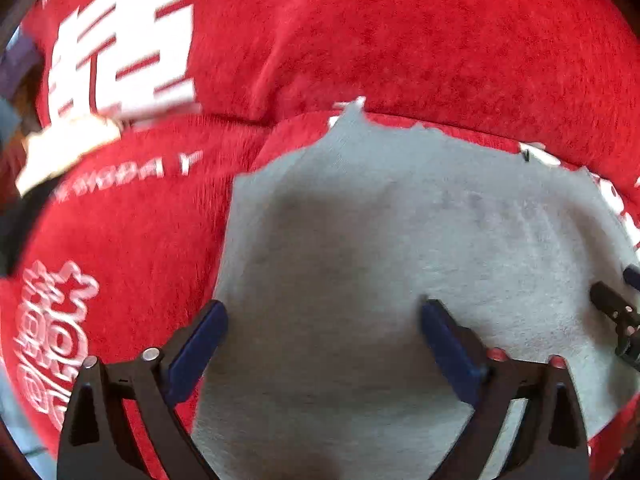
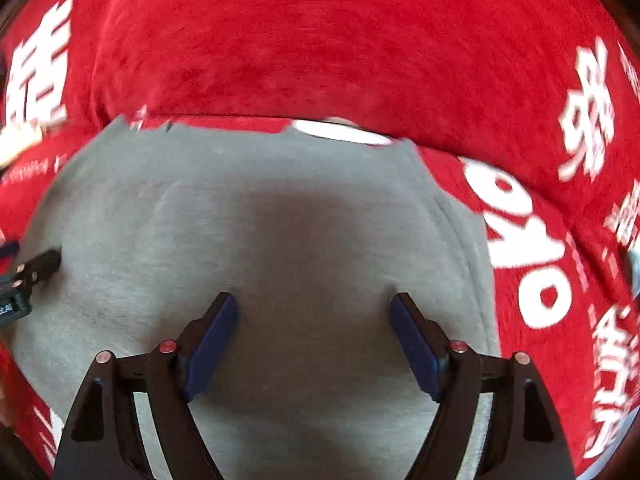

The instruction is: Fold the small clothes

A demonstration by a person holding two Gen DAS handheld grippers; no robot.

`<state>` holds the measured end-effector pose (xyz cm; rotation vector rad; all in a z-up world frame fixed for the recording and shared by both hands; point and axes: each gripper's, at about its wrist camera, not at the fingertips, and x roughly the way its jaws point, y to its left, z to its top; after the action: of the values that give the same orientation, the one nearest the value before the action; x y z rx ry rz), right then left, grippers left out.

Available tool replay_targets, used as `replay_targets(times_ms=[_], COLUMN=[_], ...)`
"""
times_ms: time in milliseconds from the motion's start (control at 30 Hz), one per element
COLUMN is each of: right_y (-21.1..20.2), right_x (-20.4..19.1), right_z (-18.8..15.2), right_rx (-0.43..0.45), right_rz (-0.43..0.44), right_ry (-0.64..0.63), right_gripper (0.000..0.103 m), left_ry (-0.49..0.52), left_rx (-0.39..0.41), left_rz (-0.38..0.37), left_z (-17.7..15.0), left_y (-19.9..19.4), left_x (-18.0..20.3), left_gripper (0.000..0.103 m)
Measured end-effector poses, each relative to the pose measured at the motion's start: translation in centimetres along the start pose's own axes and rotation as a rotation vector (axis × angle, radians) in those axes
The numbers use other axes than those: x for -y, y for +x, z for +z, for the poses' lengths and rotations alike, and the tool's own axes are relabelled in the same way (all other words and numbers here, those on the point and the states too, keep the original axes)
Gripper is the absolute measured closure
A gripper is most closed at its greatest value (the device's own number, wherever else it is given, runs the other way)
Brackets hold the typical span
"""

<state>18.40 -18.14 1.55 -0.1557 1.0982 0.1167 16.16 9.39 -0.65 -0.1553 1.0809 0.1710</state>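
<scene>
Your small grey garment lies flat on the red cloth with white writing. Take the grey garment as your landmark.

Your left gripper hangs over the left part of the garment, near its left edge. Its jaws stand wide apart and hold nothing. The blue pads look clear of the cloth, though how close they are is hard to tell.

Your right gripper hangs over the right part of the garment, not far from its stitched right edge. Its jaws are also well apart, with nothing between them.

The garment looks soft, light and floppy, like fleece. It will bend and sag as soon as you lift it, and it may drag on the fuzzy red cloth. It will not break. I think the best place to pinch is right at an edge or a corner, one gripper on each side, so it lifts evenly and folds neatly.
</scene>
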Motion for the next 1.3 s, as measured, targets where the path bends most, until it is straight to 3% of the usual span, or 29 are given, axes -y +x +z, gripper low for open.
replay_targets(times_ms=[133,267,400,500,567,667,733,867,1167,1300], right_y=[-0.9,-2.2,-6.3,-7.1,-7.3,-5.9,-4.9,-4.4,-4.7,-5.1], right_x=[7.4,11.5,8.6,3.1,-1.7,-7.0,-8.1,-4.9,3.3,4.3], right_z=[-1.6,-3.4,-4.8,-5.7,-6.4,-7.3,-7.8,-7.8,-8.9,-9.3], right_rx=[-0.015,-0.023,0.059,0.058,0.079,0.072,0.049,0.034,0.035,0.042], right_rz=[-0.049,-0.054,-0.088,-0.002,0.067,-0.007,-0.037,0.022,-0.031,-0.009], right_ry=[0.18,0.309,0.287,0.221,0.104,-0.07,-0.111,-0.003,0.149,0.146], right_gripper=[0.02,0.02,0.019,0.019,0.019,0.019,0.019,0.019,0.019,0.019], left_ry=[-0.157,-0.212,-0.202,-0.115,-0.048,-0.006,0.007,0.008,0.053,0.012], left_rx=[-0.05,-0.052,0.001,0.04,0.063,0.066,0.026,-0.005,0.033,0.008], left_rz=[-0.031,0.043,0.003,-0.053,-0.063,-0.046,-0.038,0.001,0.004,-0.016], left_z=[-0.1,-0.9,-3.1,-5.2,-6.2,-6.7,-6.9,-7.5,-8.4,-8.4], left_y=[-0.4,-1.4,-4.3,-6.3,-7.0,-7.0,-5.9,-3.7,-4.3,-4.2], left_x=[-5.0,-7.7,-6.4,-2.5,0.0,1.7,1.7,0.6,-0.1,-1.9], left_gripper=[0.001,0.001,0.001,0.001,0.001,0.001,0.001,0.001,0.001,0.001])
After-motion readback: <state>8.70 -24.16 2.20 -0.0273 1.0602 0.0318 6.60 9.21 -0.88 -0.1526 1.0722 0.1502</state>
